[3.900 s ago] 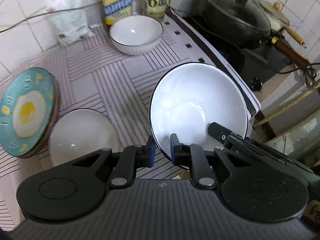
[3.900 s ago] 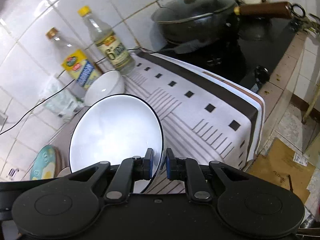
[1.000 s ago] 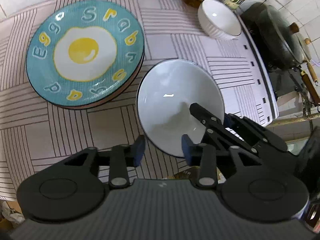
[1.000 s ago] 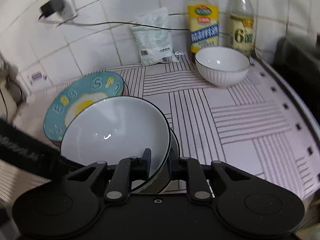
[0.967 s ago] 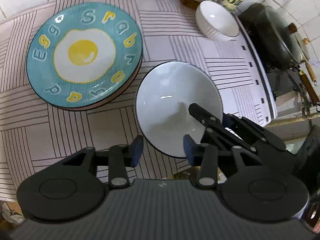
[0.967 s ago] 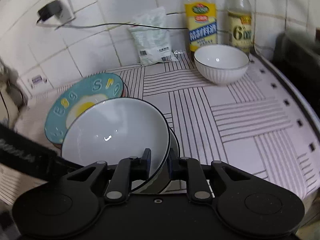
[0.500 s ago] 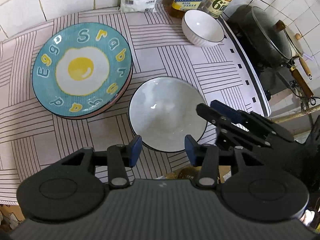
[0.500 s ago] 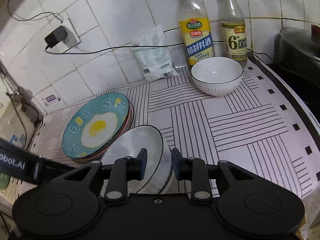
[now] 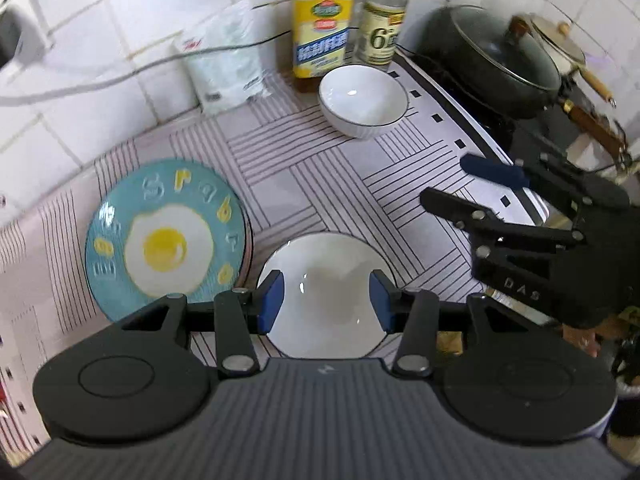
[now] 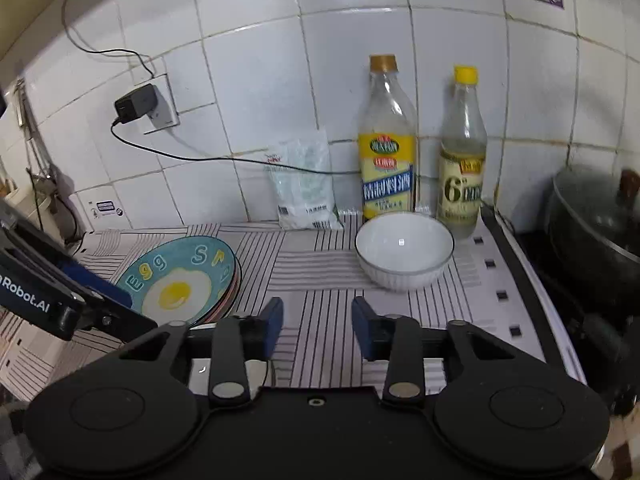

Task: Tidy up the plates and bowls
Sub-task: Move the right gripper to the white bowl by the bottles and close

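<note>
A large white bowl with a dark rim [image 9: 326,300] sits nested in another like it near the counter's front edge, below my open left gripper [image 9: 326,300]. A teal fried-egg plate [image 9: 166,240] tops a stack of plates at the left; it also shows in the right wrist view [image 10: 180,276]. A smaller white ribbed bowl [image 9: 363,99] stands at the back near the bottles, also in the right wrist view [image 10: 404,254]. My right gripper [image 10: 317,326] is open and empty above the cloth; it shows in the left wrist view [image 9: 476,184] to the right of the bowls.
Two bottles [image 10: 386,152] [image 10: 462,160] and a white bag [image 10: 306,184] stand against the tiled wall. A lidded black wok [image 9: 492,56] sits on the stove at the right. A charger and cable [image 10: 134,108] hang on the wall. A striped cloth [image 9: 320,184] covers the counter.
My right gripper let go of the large bowl, which now rests in the other bowl. Both grippers opened wider, lifted and drew back.
</note>
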The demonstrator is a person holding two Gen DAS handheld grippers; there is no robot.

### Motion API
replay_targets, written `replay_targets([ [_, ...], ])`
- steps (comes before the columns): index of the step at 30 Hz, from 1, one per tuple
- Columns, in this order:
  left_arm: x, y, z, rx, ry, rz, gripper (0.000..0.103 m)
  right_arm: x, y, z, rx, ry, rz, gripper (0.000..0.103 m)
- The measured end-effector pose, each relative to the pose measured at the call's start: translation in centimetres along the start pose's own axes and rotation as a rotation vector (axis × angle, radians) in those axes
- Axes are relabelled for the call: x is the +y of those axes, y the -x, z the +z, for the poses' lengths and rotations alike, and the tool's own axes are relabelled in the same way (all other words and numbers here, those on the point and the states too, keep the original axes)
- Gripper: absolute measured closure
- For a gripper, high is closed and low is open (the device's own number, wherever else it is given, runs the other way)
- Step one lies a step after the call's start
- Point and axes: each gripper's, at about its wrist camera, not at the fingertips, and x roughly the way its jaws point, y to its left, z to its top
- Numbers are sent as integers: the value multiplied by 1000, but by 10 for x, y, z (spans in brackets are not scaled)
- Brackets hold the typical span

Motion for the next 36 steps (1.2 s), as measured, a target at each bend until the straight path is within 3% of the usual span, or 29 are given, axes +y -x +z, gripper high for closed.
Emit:
replay_targets([
  [4,-7,-10,14,4,-43,19,57,-3,-7,0,-32,72,-22,33],
  [9,-9,-36,34,-27,-61,10,53,-19,-27,-1,-45,44,-43,29],
  [13,2,-62,42,-82,-19,8,53,-34,-48,-2,-56,18,-58,29],
  [23,18,-114,82,-164,162,-83,53,-78,-105,5,-80,-138,-105,30],
  [28,13,-135,101,-188,176,-75,53,-98,-126,9,-64,-250,-147,33],
  [30,9,-144,103,-232,178,-70,49,-106,-136,10,-44,-296,-172,37],
  [32,5,-153,105,-224,169,-51,48,-113,-145,8,-21,-334,-201,41],
  [36,-2,-167,107,-201,170,-69,48,-128,-154,-6,-7,-444,-177,47],
])
